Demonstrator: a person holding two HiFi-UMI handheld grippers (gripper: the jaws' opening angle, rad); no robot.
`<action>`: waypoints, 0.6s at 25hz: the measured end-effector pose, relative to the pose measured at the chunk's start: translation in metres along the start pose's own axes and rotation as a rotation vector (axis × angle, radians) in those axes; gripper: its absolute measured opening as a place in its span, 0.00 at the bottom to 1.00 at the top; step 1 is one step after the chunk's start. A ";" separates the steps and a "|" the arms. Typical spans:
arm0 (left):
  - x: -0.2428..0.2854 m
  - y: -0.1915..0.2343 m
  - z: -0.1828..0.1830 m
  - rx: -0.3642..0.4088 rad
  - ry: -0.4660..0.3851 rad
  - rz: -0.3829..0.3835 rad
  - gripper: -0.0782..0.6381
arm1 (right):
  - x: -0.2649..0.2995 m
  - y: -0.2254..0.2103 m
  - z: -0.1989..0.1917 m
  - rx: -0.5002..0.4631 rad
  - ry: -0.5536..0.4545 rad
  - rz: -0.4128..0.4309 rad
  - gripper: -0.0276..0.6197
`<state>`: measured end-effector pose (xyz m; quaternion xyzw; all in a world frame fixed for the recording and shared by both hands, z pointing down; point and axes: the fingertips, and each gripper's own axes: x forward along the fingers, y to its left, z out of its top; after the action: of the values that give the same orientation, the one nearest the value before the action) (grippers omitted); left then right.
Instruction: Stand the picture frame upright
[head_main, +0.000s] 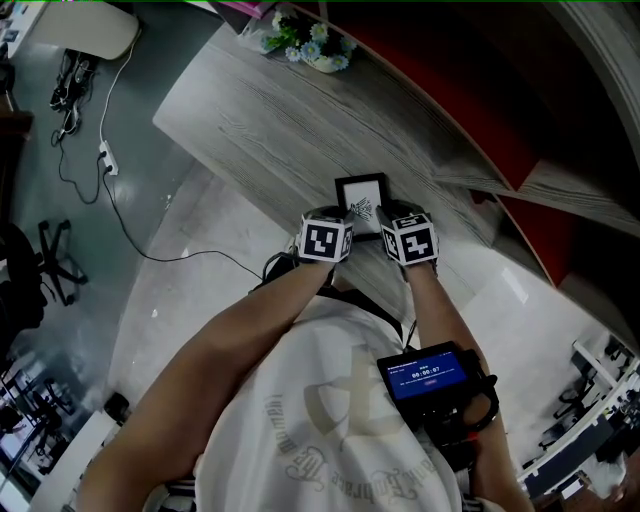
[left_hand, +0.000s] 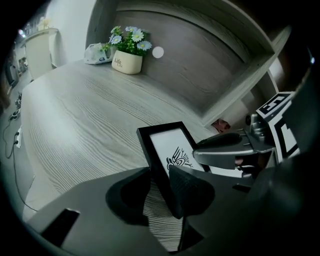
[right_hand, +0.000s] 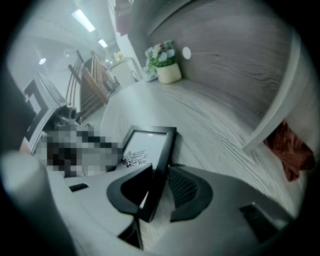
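— Since the picture frame (head_main: 361, 202) lies face up on the desk (head_main: 250, 110) at the middle of the head view, which step would you say is in hand?

— The grasp, I judge, with the lift not yet begun. The left gripper (left_hand: 160, 196) has the frame's left rail between its jaws, and they look closed on it. The right gripper (right_hand: 158, 190) has the right rail pinched the same way, its jaws narrow on the black edge.

— Is the frame off the desk at all?

— I can't tell. The near end may be slightly raised, but the far end looks to rest on the desk.

— What does the next move call for?

— Probably both grippers swinging the far edge up together with an even grip, so the bottom edge ends up on the desk. Any stand on the back is hidden, so the frame may tip once released.

— Count things for me.

— One picture frame, with one drawing (left_hand: 180, 159) in it. Two grippers. One flower pot (head_main: 320, 48) at the upper middle of the head view, well apart from the frame. One small screen (head_main: 430, 374) at the person's chest, lower right.
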<state>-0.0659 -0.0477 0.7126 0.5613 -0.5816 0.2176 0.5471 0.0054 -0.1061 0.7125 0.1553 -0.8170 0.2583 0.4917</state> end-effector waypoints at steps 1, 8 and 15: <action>0.000 0.000 0.000 -0.004 0.001 -0.002 0.30 | -0.001 0.000 -0.001 0.011 0.001 0.003 0.21; -0.001 0.004 0.001 -0.072 0.007 -0.078 0.27 | -0.001 0.004 -0.004 0.114 -0.006 0.040 0.18; 0.003 0.008 0.001 -0.077 0.010 -0.108 0.25 | 0.002 0.007 -0.013 0.187 -0.001 0.046 0.18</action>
<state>-0.0727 -0.0473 0.7174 0.5695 -0.5554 0.1682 0.5822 0.0102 -0.0935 0.7172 0.1820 -0.7929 0.3444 0.4685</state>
